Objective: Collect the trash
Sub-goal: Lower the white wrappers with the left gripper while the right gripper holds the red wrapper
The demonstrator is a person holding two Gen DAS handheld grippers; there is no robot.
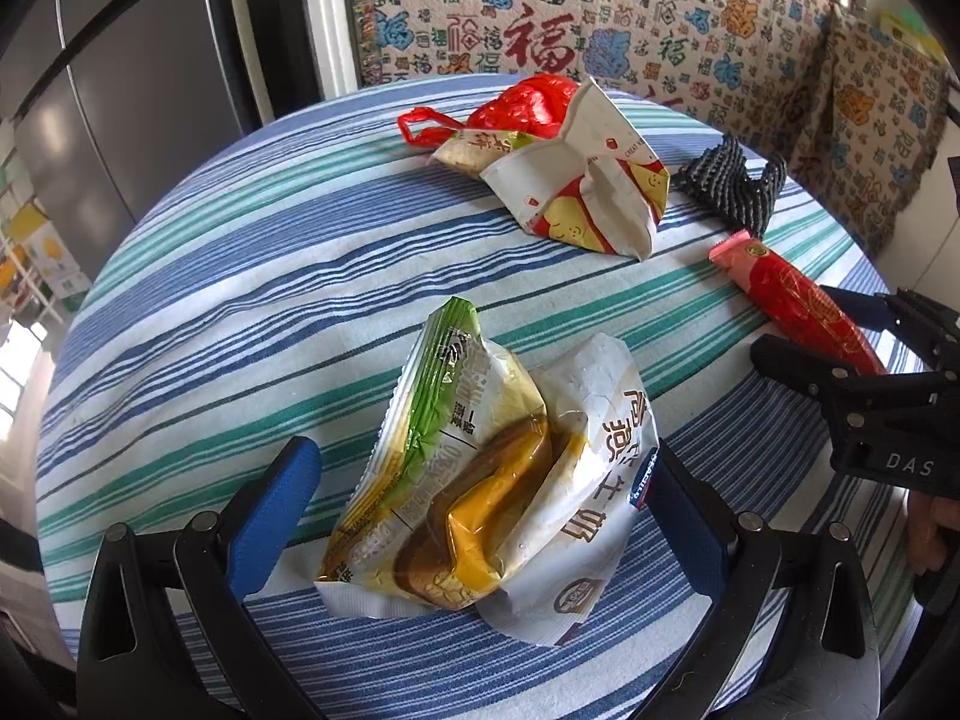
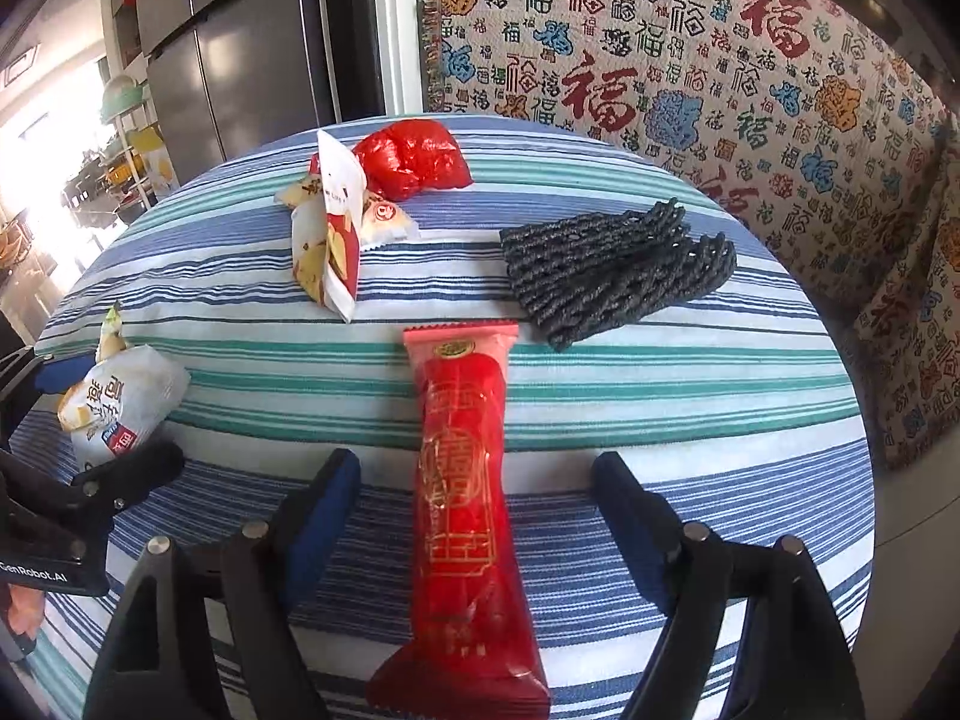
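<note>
left gripper point(image 1: 474, 501): jaws being held wide apart, lower centre of the left wrist view; the blue pads point(image 1: 273, 516) are flanking the crumpled snack wrapper point(image 1: 480, 474). The right pad looks to be at the wrapper's edge; contact cannot be told. Nothing is being clamped.
crumpled snack wrapper: green, yellow and white, lying bunched on the striped tablecloth point(image 1: 210, 276). Whether anything is inside cannot be told.
right gripper point(image 2: 477, 498): jaws being held wide apart, lower centre of the right wrist view; the long red packet point(image 2: 465, 498) is lying lengthwise between the fingers point(image 2: 324, 510), apart from both. Nothing is being gripped.
long red packet: sealed pink end pointing up-frame, lower end running toward the bottom edge. Contents not visible.
red plastic bag point(image 2: 414, 159): sitting bunched at top centre of the right wrist view, puffed out; contents cannot be seen.
white and red paper pack point(image 2: 333, 228): torn open, being propped just left of the red bag, touching it; interior not showing.
black foam net point(image 2: 618, 267): lying flattened right of centre, just up-frame of the red packet, not touching it.
patterned blanket point(image 2: 690, 60): hanging behind the table, upper right.
fridge point(image 2: 240, 60): standing at upper left.
</note>
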